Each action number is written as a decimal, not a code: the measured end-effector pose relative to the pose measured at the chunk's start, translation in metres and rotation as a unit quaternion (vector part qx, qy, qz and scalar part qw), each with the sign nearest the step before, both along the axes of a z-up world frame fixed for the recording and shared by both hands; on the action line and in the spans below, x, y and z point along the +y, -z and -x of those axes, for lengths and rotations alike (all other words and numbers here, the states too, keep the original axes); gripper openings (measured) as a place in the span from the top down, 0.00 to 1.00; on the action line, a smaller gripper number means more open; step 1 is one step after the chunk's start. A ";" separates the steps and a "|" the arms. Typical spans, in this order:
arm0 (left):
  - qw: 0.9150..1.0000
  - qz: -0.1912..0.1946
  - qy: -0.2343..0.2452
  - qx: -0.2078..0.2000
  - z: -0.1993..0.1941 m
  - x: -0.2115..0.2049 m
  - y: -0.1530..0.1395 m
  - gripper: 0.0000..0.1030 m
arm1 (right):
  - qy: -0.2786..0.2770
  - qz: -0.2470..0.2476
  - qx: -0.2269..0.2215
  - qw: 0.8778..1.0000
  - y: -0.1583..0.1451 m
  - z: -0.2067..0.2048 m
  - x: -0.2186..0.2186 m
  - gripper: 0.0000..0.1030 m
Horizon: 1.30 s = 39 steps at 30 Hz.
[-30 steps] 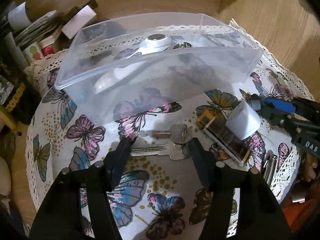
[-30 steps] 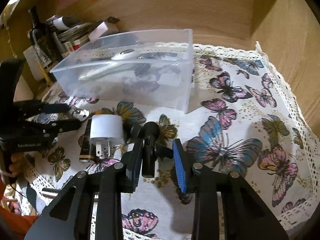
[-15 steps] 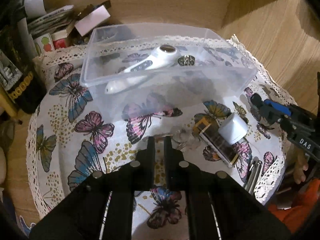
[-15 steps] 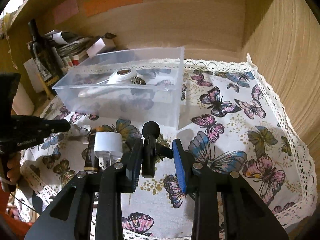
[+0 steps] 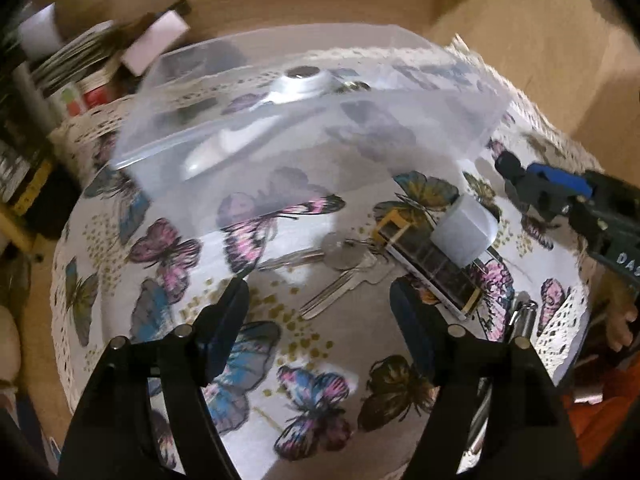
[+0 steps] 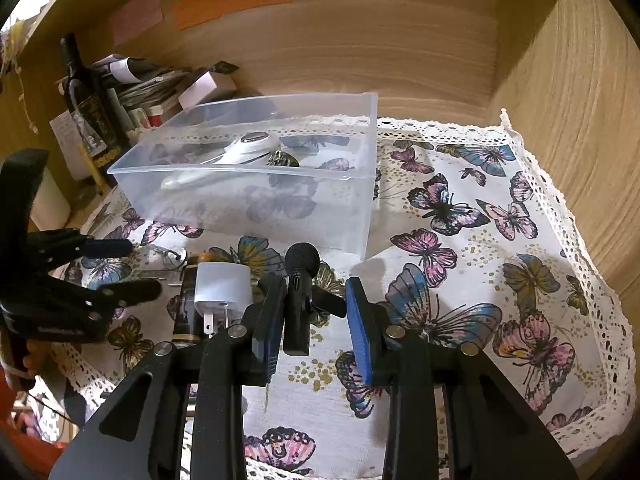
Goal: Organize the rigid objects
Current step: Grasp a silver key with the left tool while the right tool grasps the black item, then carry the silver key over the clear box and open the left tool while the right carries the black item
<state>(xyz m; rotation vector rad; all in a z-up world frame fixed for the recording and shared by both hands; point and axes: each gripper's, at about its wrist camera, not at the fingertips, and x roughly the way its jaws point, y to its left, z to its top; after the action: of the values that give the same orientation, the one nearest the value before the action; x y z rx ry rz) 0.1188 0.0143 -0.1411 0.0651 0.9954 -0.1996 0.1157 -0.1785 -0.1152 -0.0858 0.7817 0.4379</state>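
A clear plastic bin (image 5: 400, 152) (image 6: 336, 216) stands on the butterfly cloth, with a white handheld device (image 5: 298, 80) (image 6: 248, 146) and a small dark item (image 6: 282, 158) inside. Two silver keys (image 5: 340, 272) lie just ahead of my left gripper (image 5: 320, 308), which is open and empty over them. A white plug adapter (image 5: 464, 228) (image 6: 222, 286) sits on a dark flat box (image 5: 432, 272). My right gripper (image 6: 312, 320) is shut on a small black clip microphone (image 6: 298, 292), held above the cloth in front of the bin.
A dark bottle (image 6: 86, 100), papers and small boxes (image 6: 168, 88) crowd the back left. Wooden walls close the back and right. Metal cylinders (image 5: 520, 320) lie near the cloth's right edge in the left wrist view.
My left gripper was open, shut half a second ago, and is open again over the keys. My right gripper has risen and pulled back a little with the microphone.
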 end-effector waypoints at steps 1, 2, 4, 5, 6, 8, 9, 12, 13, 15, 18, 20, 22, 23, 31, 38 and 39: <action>1.000 -0.006 0.010 0.005 -0.003 -0.005 0.003 0.30 | 0.000 0.000 -0.001 1.000 0.000 0.000 0.000 0.73; 1.000 -0.012 0.017 0.003 -0.003 -0.008 0.004 0.37 | 0.001 0.000 -0.001 1.000 0.000 0.001 -0.001 0.73; 0.999 -0.021 0.040 -0.004 -0.004 -0.017 0.003 0.48 | 0.003 0.000 -0.001 1.000 0.000 0.000 -0.003 0.73; 0.999 -0.021 0.047 -0.003 -0.004 -0.021 0.003 0.53 | 0.005 0.000 -0.001 1.000 0.000 0.000 -0.004 0.73; 0.998 -0.021 0.054 -0.001 -0.006 -0.023 0.002 0.55 | 0.007 -0.001 0.000 1.000 0.000 -0.001 -0.006 0.73; 0.998 -0.021 0.059 0.000 -0.009 -0.026 0.002 0.56 | 0.009 -0.005 0.003 1.000 0.001 -0.003 -0.008 0.73; 0.998 -0.017 0.060 0.001 -0.012 -0.027 0.002 0.56 | 0.009 -0.007 0.004 1.000 0.001 -0.003 -0.009 0.73; 0.998 -0.006 0.064 0.001 -0.018 -0.028 0.002 0.68 | 0.008 -0.010 0.003 1.000 0.001 -0.004 -0.008 0.73; 0.998 -0.006 0.064 0.000 -0.018 -0.029 0.001 0.73 | 0.007 -0.011 0.003 1.000 0.001 -0.004 -0.007 0.73; 0.998 -0.008 0.063 -0.002 -0.018 -0.029 0.001 0.73 | 0.005 -0.011 0.000 1.000 0.000 -0.003 -0.006 0.73; 0.998 -0.008 0.056 -0.006 -0.014 -0.028 0.000 0.73 | 0.003 -0.013 -0.005 1.000 -0.003 -0.003 -0.006 0.73; 0.999 -0.005 0.047 -0.008 -0.012 -0.026 -0.002 0.73 | 0.003 -0.016 -0.009 1.000 -0.006 -0.003 -0.007 0.73; 0.999 -0.004 0.035 -0.015 -0.007 -0.021 -0.005 0.73 | 0.002 -0.019 -0.012 1.000 -0.009 -0.003 -0.007 0.73; 0.999 -0.003 0.027 -0.022 -0.005 -0.018 -0.009 0.73 | 0.002 -0.021 -0.014 1.000 -0.010 -0.004 -0.007 0.73; 0.997 0.021 0.001 -0.071 0.011 -0.004 -0.038 0.73 | -0.003 -0.029 -0.029 0.999 -0.021 -0.004 -0.001 0.73; 0.992 0.041 -0.011 -0.118 0.022 0.006 -0.067 0.73 | -0.005 -0.035 -0.051 0.998 -0.036 -0.006 0.004 0.73; 0.991 0.047 -0.012 -0.125 0.023 0.008 -0.071 0.73 | -0.006 -0.035 -0.054 0.998 -0.039 -0.006 0.004 0.73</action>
<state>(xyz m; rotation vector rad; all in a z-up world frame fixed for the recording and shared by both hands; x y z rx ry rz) 0.0953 0.0226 -0.0702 -0.0082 0.7355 -0.2110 0.1220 -0.1743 -0.0767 -0.0488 0.6586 0.4675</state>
